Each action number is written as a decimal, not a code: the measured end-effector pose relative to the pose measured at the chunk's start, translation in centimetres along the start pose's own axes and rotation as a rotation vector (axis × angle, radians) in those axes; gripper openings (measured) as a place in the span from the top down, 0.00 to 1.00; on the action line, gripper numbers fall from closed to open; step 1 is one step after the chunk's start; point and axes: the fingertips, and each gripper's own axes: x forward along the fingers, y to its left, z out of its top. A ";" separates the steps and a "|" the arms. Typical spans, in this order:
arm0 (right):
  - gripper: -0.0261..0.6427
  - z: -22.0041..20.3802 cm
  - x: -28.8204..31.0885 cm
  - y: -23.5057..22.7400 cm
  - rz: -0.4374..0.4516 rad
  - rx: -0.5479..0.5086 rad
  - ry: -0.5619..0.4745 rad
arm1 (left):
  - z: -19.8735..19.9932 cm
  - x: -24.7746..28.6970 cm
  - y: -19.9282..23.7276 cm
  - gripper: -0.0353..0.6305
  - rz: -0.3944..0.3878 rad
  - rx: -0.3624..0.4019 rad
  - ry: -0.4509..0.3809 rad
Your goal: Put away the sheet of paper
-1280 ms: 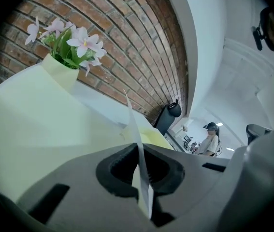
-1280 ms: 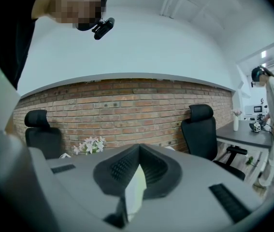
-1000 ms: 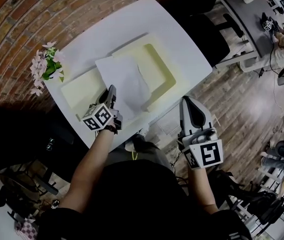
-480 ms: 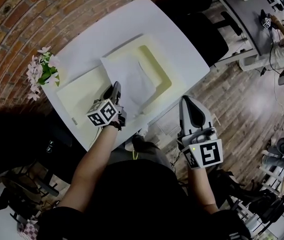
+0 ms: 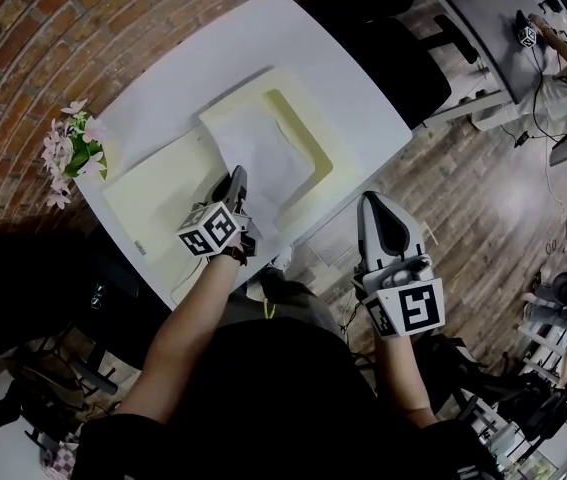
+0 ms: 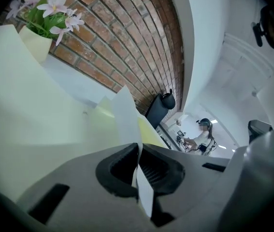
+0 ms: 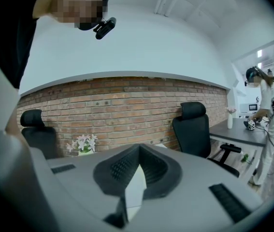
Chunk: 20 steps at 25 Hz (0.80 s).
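The white sheet of paper (image 5: pixel 263 153) hangs partly over a pale yellow tray (image 5: pixel 335 153) on the white table (image 5: pixel 293 38). My left gripper (image 5: pixel 235 183) is shut on the sheet's near edge. In the left gripper view the paper (image 6: pixel 126 115) runs up from between the closed pads of the left gripper (image 6: pixel 137 151). My right gripper (image 5: pixel 381 218) is off the table's near right side, over the floor. In its own view the right gripper (image 7: pixel 137 153) has its pads together, and I see nothing held.
A flat pale yellow lid (image 5: pixel 158 193) lies left of the tray. A pot of pink flowers (image 5: pixel 71 143) stands at the table's left corner by the brick wall. A black office chair (image 5: pixel 403 63) is beyond the table on the right. A person (image 7: pixel 269 110) works at a far desk.
My left gripper has carried the sheet a little to the right, further over the tray. The right gripper has stayed where it was.
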 end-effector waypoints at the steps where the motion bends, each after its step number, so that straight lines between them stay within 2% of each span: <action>1: 0.94 0.0 0.0 -0.2 -0.004 0.001 0.003 | -0.2 0.0 0.1 0.91 0.000 -0.004 0.000; 5: 0.94 0.1 0.1 -0.6 -0.005 -0.006 0.004 | -0.5 0.4 0.4 0.91 0.004 -0.017 0.001; 10: 0.94 0.1 0.4 -1.1 -0.004 -0.006 -0.009 | -0.7 1.0 1.2 0.91 0.014 -0.115 -0.027; 13: 0.94 0.3 0.5 -1.3 -0.001 -0.014 -0.020 | -1.2 1.5 1.4 0.91 0.025 -0.118 -0.023; 18: 0.94 -0.3 0.1 -1.8 -0.003 -0.018 0.006 | -1.4 2.8 0.4 0.91 -0.016 -0.144 -0.009; 20: 0.94 -0.3 0.1 -1.9 -0.005 -0.016 0.013 | -1.7 3.2 0.2 0.91 -0.028 -0.177 0.004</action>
